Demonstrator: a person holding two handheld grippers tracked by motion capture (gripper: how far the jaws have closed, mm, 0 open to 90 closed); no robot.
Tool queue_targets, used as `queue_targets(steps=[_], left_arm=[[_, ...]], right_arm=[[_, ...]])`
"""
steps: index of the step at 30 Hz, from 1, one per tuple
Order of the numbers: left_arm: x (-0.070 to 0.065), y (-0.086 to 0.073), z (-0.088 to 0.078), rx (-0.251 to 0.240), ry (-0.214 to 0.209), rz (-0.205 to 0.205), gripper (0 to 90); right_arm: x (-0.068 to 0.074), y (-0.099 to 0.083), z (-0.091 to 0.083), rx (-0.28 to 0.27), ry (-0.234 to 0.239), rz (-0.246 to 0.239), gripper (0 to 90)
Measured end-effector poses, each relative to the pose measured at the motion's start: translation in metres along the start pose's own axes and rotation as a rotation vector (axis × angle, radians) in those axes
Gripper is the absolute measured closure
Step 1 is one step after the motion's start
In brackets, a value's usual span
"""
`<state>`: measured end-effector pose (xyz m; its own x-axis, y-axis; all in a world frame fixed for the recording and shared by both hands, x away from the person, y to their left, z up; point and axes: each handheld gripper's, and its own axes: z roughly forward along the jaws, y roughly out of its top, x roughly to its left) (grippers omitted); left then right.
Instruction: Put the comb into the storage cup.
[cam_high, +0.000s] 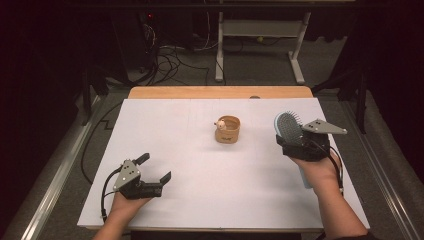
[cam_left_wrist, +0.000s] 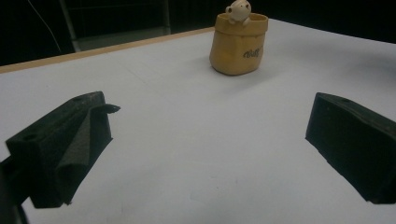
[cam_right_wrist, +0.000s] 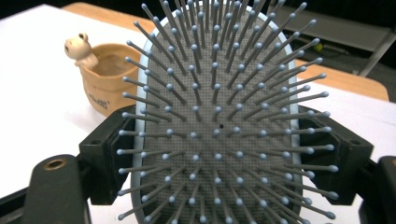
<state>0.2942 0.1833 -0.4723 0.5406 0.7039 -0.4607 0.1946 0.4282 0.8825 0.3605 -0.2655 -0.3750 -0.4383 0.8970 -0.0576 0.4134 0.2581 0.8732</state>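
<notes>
Right gripper (cam_high: 290, 142): it is seen at the right side of the table in the high view, carried by the person's right hand (cam_high: 320, 170); its jaws are closed on the head of a hairbrush, one jaw at each long edge of the head.
Hairbrush (cam_high: 289, 127): a pale blue paddle brush with a grey cushion and ball-tipped bristles is held clamped by its head; the head is raised off the sheet and tilted up, while the handle is seen running back under the hand toward the person. In the right gripper view the bristle face (cam_right_wrist: 219, 121) is turned toward the camera, and the black pads (cam_right_wrist: 109, 158) are pressed against both rims.
Left gripper (cam_high: 152, 170): it is held low over the near left part of the table by the left hand (cam_high: 125, 202); its jaws are spread wide and nothing is gripped between them. In the left gripper view only bare white sheet is seen between the two jaws.
Cup (cam_high: 227, 129): a small tan, sack-shaped cup with a little pale figure on its rim is stood upright near the middle of the table, well apart from both grippers and to the left of the brush.
Table (cam_high: 200, 165): it is covered with a white sheet, and a strip of wooden edge is left showing at the far side.
</notes>
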Motion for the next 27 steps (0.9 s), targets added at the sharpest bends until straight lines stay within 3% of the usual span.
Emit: queue_targets(steps=[20, 27], left_arm=[[0.000, 0.002, -0.001, -0.009, 0.001, -0.008, 1.4], [0.001, 0.003, -0.001, -0.011, 0.005, -0.009, 2.2]], right_arm=[[0.011, 0.002, 0.001, -0.133, 0.004, 0.012, 20.7], [0.016, 0.002, 0.005, -0.157, 0.013, 0.013, 20.7]])
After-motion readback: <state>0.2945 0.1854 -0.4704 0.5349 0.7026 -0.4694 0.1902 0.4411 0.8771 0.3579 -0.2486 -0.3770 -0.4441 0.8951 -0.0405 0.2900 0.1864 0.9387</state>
